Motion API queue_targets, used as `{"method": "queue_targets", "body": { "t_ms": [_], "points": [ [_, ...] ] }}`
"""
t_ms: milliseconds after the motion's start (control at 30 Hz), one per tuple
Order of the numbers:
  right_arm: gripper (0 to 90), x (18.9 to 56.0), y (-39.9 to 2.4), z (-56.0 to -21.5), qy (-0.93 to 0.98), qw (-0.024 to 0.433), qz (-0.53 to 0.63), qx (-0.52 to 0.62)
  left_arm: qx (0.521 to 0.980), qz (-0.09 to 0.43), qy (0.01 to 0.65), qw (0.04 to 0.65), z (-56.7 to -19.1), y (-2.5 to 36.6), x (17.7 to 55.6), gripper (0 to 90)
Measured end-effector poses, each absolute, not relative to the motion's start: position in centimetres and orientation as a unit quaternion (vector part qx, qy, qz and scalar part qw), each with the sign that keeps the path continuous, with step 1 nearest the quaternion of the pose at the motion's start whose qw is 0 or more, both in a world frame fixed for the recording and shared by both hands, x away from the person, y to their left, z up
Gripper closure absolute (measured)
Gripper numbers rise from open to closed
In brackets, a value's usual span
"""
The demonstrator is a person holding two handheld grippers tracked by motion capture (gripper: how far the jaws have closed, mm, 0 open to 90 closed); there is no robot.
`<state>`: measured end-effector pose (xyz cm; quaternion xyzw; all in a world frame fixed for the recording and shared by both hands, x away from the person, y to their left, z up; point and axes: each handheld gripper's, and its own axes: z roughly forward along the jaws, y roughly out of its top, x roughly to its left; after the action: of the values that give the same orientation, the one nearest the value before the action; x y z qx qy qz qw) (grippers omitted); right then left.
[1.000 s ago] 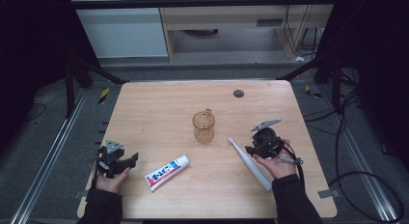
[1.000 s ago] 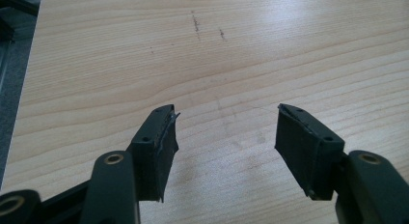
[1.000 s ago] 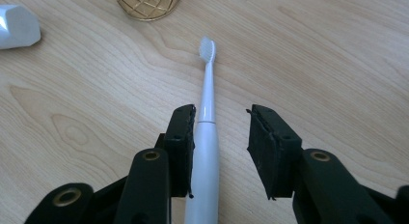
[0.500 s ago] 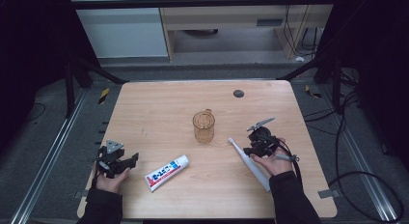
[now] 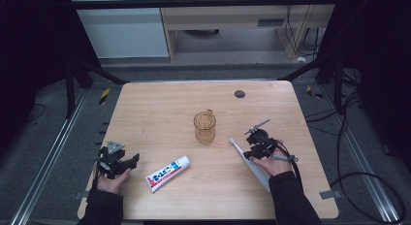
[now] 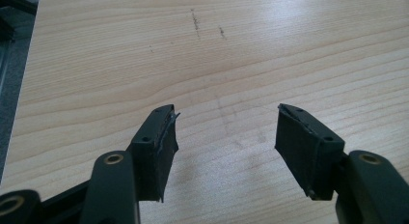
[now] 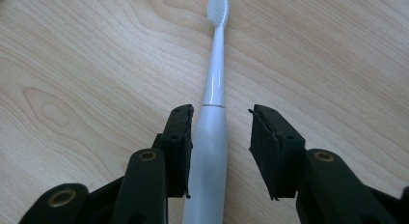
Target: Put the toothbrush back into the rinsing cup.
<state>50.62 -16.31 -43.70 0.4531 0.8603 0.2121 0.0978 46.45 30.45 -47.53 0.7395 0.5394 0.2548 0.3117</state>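
The right hand-held gripper [image 7: 219, 147] straddles the thick handle of the white electric toothbrush [image 7: 212, 89] lying flat on the wooden tabletop [image 5: 160, 108], jaws parted, not yet pinching, evidently lined up lengthwise for a grasp. Just beyond its bristle end stands the amber translucent cup [image 5: 204, 127], its likely destination; the left hand-held gripper [image 6: 224, 137] rests released, well apart

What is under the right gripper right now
An electric toothbrush lies flat on the wooden table, its white handle running between the open jaws of the right gripper. The bristle head shows beyond them; the handle's lower end is hidden beneath the gripper.
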Motion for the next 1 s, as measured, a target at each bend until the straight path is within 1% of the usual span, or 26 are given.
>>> {"method": "queue_targets", "body": {
  "t_ms": [167,1000],
  "points": [
    [58.3,50.7,-16.1,-44.2,0.866,0.093,0.202,0.448,0.739,0.254,0.54,0.312,-47.6,30.4,46.5,39.0],
    [59.1,50.9,-15.8,-46.0,0.87,0.069,0.179,0.454,0.742,0.257,0.537,0.307,-47.6,30.3,46.4,38.9]
  ]
}}
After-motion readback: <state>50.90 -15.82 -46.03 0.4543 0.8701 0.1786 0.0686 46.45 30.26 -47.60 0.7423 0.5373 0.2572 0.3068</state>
